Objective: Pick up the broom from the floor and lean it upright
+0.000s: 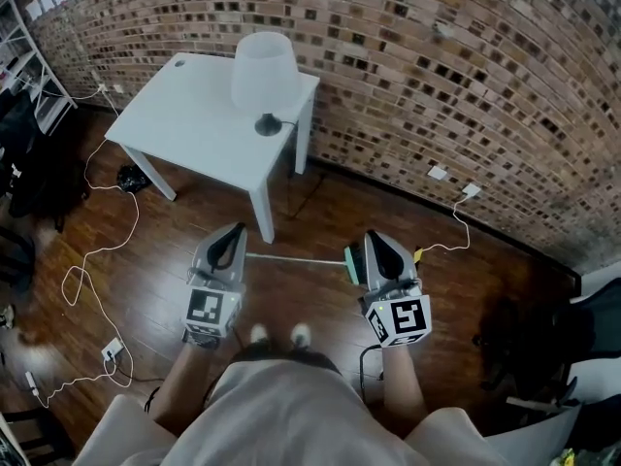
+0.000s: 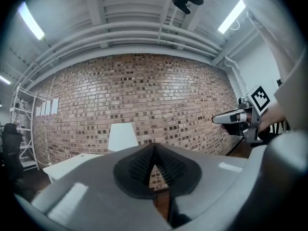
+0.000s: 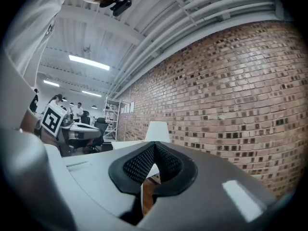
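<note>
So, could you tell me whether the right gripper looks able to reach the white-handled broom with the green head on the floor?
Probably yes: the white-handled broom lies uncovered on the wooden floor, its green head near the right gripper, whose shut jaws must open and come down first.

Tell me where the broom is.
In the head view the broom lies on the floor between the left gripper and the right gripper, by the front leg of the white table.

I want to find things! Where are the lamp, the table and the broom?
lamp (image 1: 264, 69): head view, its white shade.
table (image 1: 199, 129): head view, bare top.
broom (image 1: 291, 258): head view, thin handle on the floor.
</note>
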The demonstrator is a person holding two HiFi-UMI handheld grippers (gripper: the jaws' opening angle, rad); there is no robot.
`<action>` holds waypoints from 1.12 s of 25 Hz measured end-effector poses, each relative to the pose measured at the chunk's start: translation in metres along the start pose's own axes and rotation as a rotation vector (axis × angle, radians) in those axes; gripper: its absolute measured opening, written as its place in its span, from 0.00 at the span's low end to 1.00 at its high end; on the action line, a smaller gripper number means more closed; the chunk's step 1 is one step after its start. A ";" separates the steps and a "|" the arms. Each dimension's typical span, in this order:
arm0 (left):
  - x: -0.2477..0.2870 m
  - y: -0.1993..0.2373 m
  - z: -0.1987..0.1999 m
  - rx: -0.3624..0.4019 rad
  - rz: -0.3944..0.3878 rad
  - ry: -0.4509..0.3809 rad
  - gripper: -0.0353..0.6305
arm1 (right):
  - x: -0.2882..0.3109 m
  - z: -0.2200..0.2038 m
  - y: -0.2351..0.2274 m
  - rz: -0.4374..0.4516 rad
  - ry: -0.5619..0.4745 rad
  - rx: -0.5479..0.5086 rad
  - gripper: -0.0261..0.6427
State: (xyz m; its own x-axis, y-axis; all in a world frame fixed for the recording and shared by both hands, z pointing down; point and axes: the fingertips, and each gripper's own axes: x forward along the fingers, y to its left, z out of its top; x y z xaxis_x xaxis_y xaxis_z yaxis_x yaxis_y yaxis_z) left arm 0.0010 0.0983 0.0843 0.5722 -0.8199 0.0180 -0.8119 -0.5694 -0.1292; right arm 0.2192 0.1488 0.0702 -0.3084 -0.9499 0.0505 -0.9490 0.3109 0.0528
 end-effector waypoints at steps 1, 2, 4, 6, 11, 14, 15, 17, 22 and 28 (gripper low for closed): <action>0.004 0.001 -0.001 -0.002 -0.004 0.003 0.05 | 0.003 0.000 -0.002 -0.004 0.002 0.003 0.06; 0.008 0.001 -0.003 -0.004 -0.010 0.006 0.05 | 0.005 -0.001 -0.003 -0.008 0.005 0.007 0.06; 0.015 0.003 -0.008 -0.007 -0.021 0.014 0.05 | 0.010 -0.004 -0.005 -0.010 0.015 0.012 0.06; 0.020 0.005 -0.013 -0.002 -0.031 0.023 0.05 | 0.017 -0.012 -0.005 -0.010 0.033 0.015 0.06; 0.027 0.015 -0.031 -0.008 -0.041 0.053 0.05 | 0.038 -0.034 0.004 0.022 0.093 -0.001 0.06; 0.033 0.025 -0.048 0.001 -0.036 0.087 0.05 | 0.057 -0.051 0.009 0.051 0.132 -0.011 0.06; 0.034 0.028 -0.052 0.000 -0.035 0.094 0.05 | 0.063 -0.058 0.011 0.062 0.145 -0.013 0.06; 0.036 0.033 -0.060 -0.019 -0.030 0.104 0.05 | 0.078 -0.071 0.015 0.086 0.171 -0.014 0.06; 0.045 0.058 -0.094 0.003 -0.016 0.145 0.05 | 0.126 -0.104 0.032 0.163 0.223 -0.025 0.08; 0.051 0.093 -0.140 0.030 0.018 0.160 0.05 | 0.177 -0.167 0.067 0.280 0.293 -0.045 0.08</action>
State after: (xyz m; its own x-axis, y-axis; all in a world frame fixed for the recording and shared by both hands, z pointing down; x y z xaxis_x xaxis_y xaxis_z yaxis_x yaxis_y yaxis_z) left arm -0.0619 -0.0050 0.2116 0.5298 -0.8304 0.1728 -0.8167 -0.5544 -0.1601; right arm 0.1121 0.0070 0.2495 -0.5166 -0.7810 0.3509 -0.8251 0.5636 0.0398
